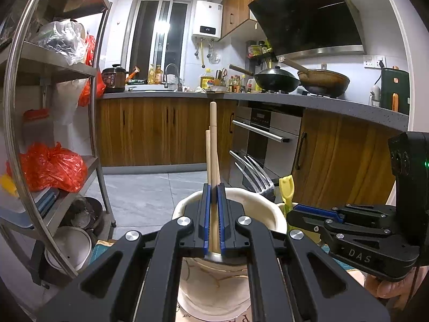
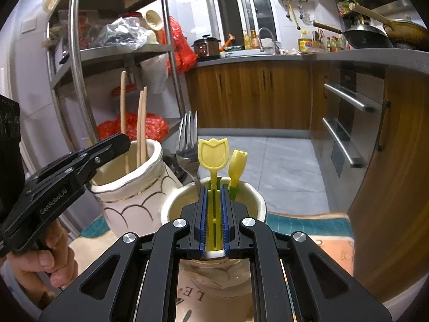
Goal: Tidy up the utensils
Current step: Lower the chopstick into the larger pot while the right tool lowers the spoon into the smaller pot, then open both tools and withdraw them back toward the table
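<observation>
1. Near the front of the table, on a teal-edged mat, stand two cream holders side by side: a taller vase on the left and a shorter cup on the right.
2. Left gripper reaches over the vase rim; its jaws are clamped on a wooden stick that stands upright out of the vase.
3. A second, thinner stick shows just left of the held one, touching or nearly touching it in the left view.
4. From the right view, three wooden sticks rise from the vase: one long and a pair of chopsticks beside it.
5. Right gripper points down over the cup; its jaws are clamped on the stem of a yellow tulip-shaped utensil, whose head stands upright above the cup.
6. Another yellow tulip utensil leans in the cup just right of the held one.
7. A metal fork stands tines-up at the cup's far left edge, between the two holders.
8. A person's hand grips the left gripper's handle at the near left.
9. Far behind are a steel shelf with red bags on the left and wooden cabinets under a grey counter.
</observation>
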`<state>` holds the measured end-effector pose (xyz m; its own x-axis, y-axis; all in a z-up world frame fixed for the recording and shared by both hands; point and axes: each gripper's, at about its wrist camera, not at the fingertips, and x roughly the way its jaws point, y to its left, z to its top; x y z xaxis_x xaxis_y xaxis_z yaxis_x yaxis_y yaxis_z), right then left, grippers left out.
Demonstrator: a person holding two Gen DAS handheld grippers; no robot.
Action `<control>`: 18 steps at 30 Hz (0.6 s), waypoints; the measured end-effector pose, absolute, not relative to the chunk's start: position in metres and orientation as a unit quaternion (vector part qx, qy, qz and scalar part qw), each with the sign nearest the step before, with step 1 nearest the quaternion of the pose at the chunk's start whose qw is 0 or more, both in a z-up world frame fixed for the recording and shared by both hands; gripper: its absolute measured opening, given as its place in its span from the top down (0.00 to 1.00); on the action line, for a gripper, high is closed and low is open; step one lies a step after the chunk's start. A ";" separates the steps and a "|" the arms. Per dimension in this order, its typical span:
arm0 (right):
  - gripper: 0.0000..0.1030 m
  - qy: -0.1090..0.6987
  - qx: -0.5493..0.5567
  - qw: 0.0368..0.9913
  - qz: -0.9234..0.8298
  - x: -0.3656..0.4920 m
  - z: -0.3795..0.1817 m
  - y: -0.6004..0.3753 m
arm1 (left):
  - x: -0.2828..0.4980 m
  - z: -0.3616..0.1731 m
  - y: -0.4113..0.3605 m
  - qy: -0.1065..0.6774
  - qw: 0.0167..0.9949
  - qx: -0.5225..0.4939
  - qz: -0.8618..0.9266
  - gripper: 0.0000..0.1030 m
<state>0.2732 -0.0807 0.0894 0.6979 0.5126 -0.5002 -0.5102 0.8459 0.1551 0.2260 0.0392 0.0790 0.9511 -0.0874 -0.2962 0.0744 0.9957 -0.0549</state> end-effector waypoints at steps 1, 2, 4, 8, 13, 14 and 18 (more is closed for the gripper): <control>0.89 0.272 0.002 0.922 0.277 0.273 0.089 -0.080 | 0.226 0.079 0.040 0.151 0.987 -0.021 -0.040 0.96; 0.89 0.272 0.003 0.921 0.277 0.273 0.089 -0.081 | 0.226 0.079 0.039 0.151 0.987 -0.021 -0.040 0.96; 0.89 0.273 0.003 0.922 0.276 0.272 0.090 -0.080 | 0.225 0.078 0.040 0.151 0.988 -0.020 -0.038 0.94; 0.89 0.270 0.011 0.921 0.280 0.271 0.092 -0.083 | 0.222 0.079 0.039 0.146 0.989 -0.018 -0.035 0.78; 0.89 0.258 0.017 0.923 0.286 0.261 0.100 -0.089 | 0.218 0.083 0.041 0.140 0.989 -0.017 -0.039 0.77; 0.89 0.256 0.018 0.923 0.287 0.260 0.101 -0.090 | 0.217 0.083 0.042 0.139 0.989 -0.018 -0.039 0.77; 0.89 0.249 0.023 0.923 0.292 0.249 0.106 -0.099 | 0.210 0.087 0.046 0.135 0.990 -0.022 -0.041 0.77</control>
<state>0.2488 -0.0990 0.1060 0.7053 0.5504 -0.4468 -0.5274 0.8285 0.1881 0.2105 0.0460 0.0871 0.9602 -0.0867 -0.2654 0.0749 0.9957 -0.0540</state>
